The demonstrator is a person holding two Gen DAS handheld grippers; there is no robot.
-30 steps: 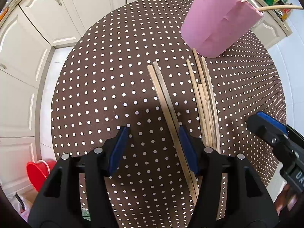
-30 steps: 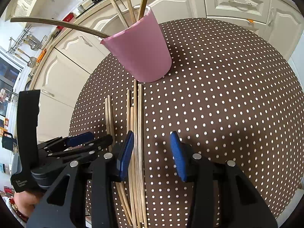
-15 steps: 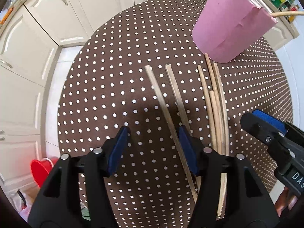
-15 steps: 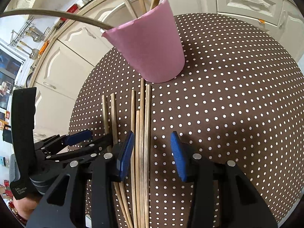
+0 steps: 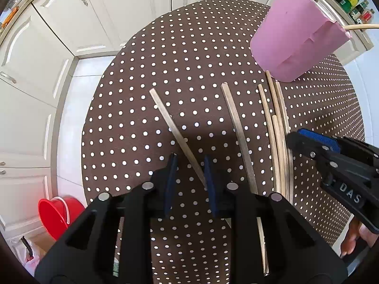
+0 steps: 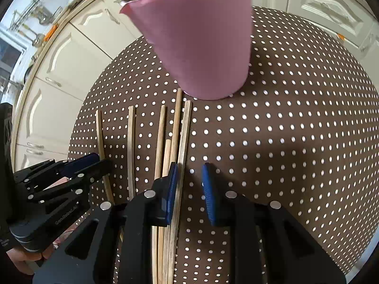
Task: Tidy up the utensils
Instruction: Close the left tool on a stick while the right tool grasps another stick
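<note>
1. Left claw (image 5: 188, 177) sits low over the polka-dot counter (image 5: 132, 108), pads narrowed around the left-most chopstick (image 5: 176, 135). The stick runs between them toward 11 o'clock; I cannot tell whether both pads touch it.
2. A second loose chopstick (image 5: 238, 132) lies just right of it, well apart at the far tips. A bundle of chopsticks (image 5: 278, 127) lies further right, its tips reaching the foot of the pink cup (image 5: 293, 37) at 1 o'clock.
3. Handling call: thin, light, stiff wood, probably smooth enough to roll or pivot in a two-pad pinch. Take it near the middle of its length, so it does not swing on the way to the cup.
4. The cup looks light and already holds a few sticks, so a careless poke could tip it.
5. Right claw (image 6: 188, 184) is open, pads parted. Its left pad sits over the bundle (image 6: 174, 142), with bare cloth between the pads. Nothing held.
6. The left view alone shows the pinch region and a red bucket (image 5: 55, 214) on the floor at 8 o'clock.
7. The right view alone shows the bundle as four separate sticks side by side, the longest reaching the cup (image 6: 201, 40) at 12 o'clock, and the left claw (image 6: 94, 163) side-on at 9 o'clock.
</note>
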